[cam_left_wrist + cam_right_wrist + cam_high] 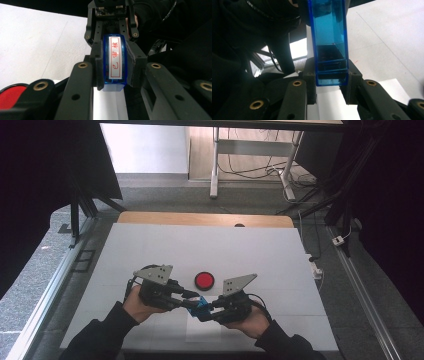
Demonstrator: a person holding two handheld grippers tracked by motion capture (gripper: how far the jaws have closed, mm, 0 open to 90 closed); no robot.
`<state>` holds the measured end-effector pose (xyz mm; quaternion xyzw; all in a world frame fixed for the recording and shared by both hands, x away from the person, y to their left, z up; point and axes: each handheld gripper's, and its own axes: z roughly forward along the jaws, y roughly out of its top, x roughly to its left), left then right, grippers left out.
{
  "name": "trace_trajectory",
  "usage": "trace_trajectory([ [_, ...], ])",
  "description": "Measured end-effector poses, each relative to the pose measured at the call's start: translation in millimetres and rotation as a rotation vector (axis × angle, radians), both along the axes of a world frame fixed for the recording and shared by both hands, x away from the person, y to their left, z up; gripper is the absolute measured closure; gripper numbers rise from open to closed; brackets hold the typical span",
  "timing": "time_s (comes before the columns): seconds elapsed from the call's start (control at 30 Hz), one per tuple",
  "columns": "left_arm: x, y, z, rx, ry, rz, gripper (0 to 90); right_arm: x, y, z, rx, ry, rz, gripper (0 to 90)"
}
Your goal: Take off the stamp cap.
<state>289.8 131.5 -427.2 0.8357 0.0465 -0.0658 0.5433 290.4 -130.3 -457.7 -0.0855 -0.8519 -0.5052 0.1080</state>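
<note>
Blue stamp [201,307] clamped by left tongs [191,296] and right tongs [206,310], red pad [204,280] just beyond.

Blue translucent stamp [200,306] — held above table, red-lettered face

Your table [150,217] is wooden, covered by a white sheet [165,250]. On the sheet you have a red pad [204,280] and a paper [205,332].
</note>
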Motion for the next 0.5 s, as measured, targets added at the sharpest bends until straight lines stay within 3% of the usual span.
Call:
trace_trajectory([
  [0.13,-0.1,-1.0,-0.3,0.004,0.004,-0.011,70.7,-2.3,-0.2,1.8,-0.016,-0.051,0.018,69.0],
  [0.23,0.8,-1.3,-1.0,0.003,0.024,-0.023,70.7,-3.6,-0.1,2.7,-0.024,-0.064,0.032,69.0],
  [0.33,0.0,-1.4,-0.3,0.012,0.008,-0.016,70.7,-2.5,0.2,2.0,-0.023,-0.034,0.029,69.0],
  [0.4,-2.1,0.5,2.6,0.012,-0.026,0.011,70.7,-1.0,0.2,0.5,-0.043,-0.01,0.013,69.0],
  [0.5,-0.8,6.2,5.0,-0.008,-0.017,0.03,70.7,-0.6,-0.2,-3.0,-0.061,0.007,0.003,69.0],
])
